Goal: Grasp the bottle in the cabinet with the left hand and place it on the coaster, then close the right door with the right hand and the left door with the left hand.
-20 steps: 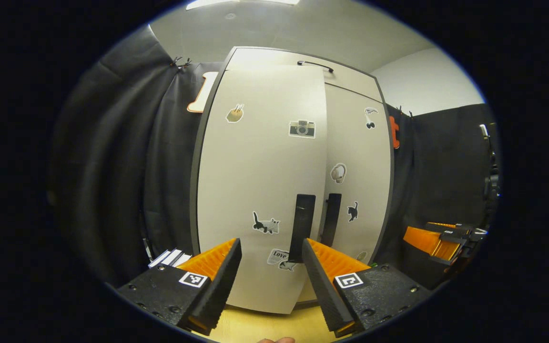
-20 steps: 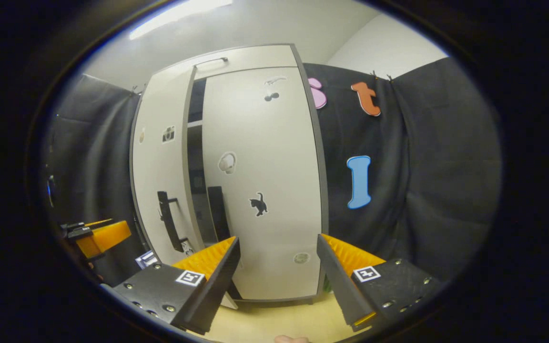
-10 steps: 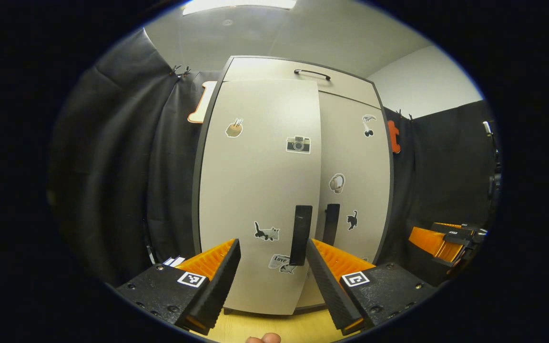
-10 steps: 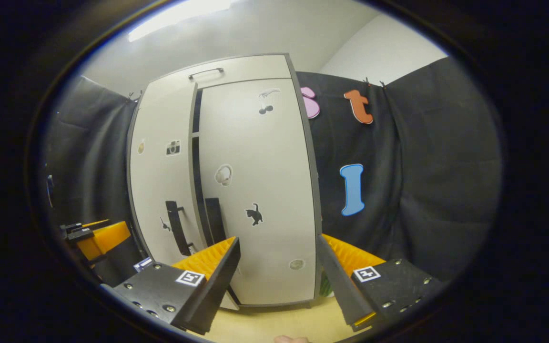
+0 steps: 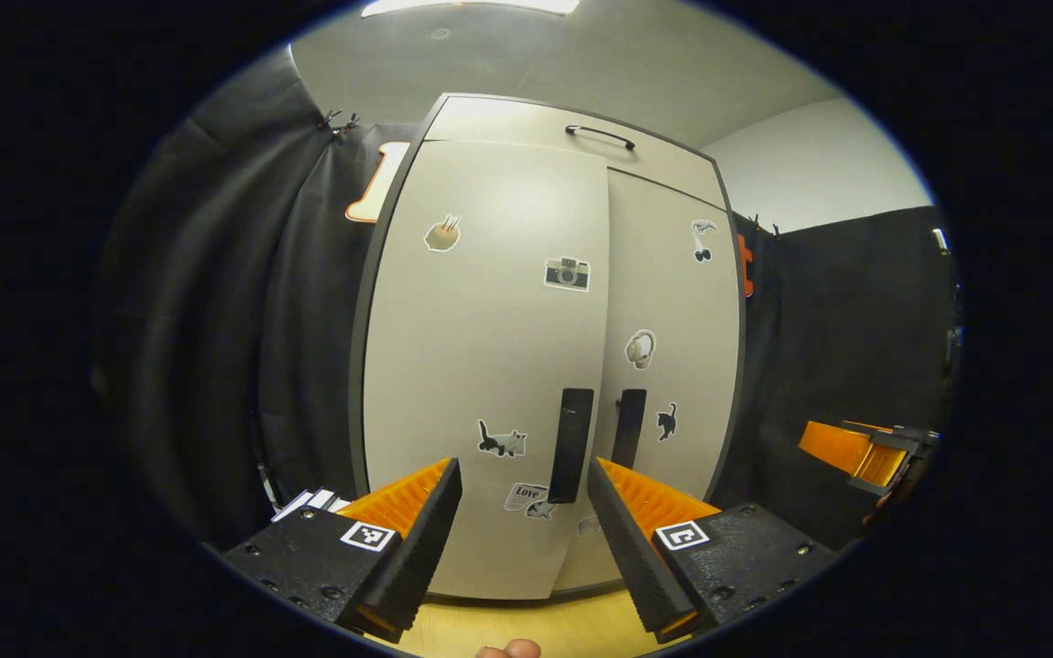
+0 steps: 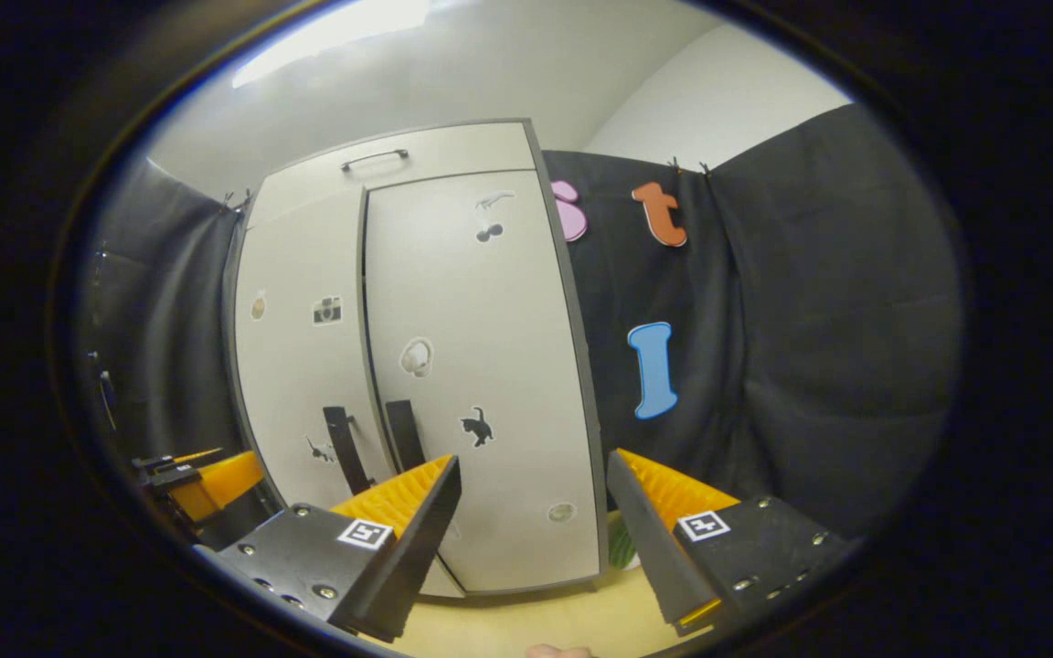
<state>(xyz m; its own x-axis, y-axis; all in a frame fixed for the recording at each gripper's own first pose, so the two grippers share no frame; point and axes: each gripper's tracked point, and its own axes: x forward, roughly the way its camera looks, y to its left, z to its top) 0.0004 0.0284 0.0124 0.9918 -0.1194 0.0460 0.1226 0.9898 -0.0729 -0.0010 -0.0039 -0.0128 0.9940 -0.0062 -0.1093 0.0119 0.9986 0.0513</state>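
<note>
Black-draped booth, pale wooden tabletop (image 5: 572, 631) running along the bottom of both views. Standing at centre frame, a light grey cabinet (image 5: 490, 119) dotted with stickers, left door (image 5: 481, 366) and right door (image 5: 673, 311) both looking flush or very nearly so, dark handles (image 5: 572, 445) side by side at lower centre. Hovering in front of the handles at the bottom of the left gripper view, the left gripper (image 5: 522, 539), jaws spread wide and holding nothing, not touching the door. Hanging likewise at the bottom of the right gripper view, the right gripper (image 6: 536, 539), wide open and empty, set back from the right door. Peeking out between the cabinet's lower right corner and the right gripper, something green (image 6: 620, 546), possibly the bottle; coaster not made out. Looking like the closing step nearing its end: next move probably calling only for a gentle final press on the left door, if any gap is remaining.
</note>
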